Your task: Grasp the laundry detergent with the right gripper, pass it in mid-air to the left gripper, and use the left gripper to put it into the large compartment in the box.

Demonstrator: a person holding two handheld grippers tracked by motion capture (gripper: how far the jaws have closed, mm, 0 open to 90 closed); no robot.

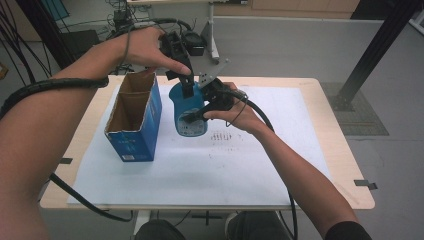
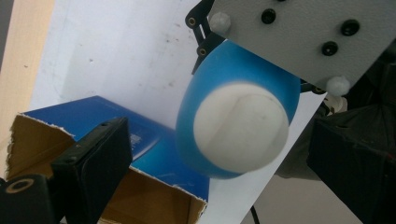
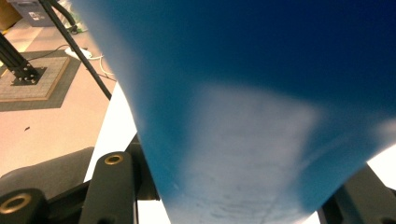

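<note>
A blue bottle with a white cap hangs tilted above the white sheet. My right gripper is shut on its body from the right, and the blue wall of the bottle sits between its jaws. Over the bottle's top hovers my left gripper. In the left gripper view its jaws stand wide, with the cap between them and a gap on each side.
An open blue cardboard box stands upright on the sheet just left of the bottle, its brown inside below my left jaw. The wooden table ends at the right. Cables and black stands lie on the floor beyond.
</note>
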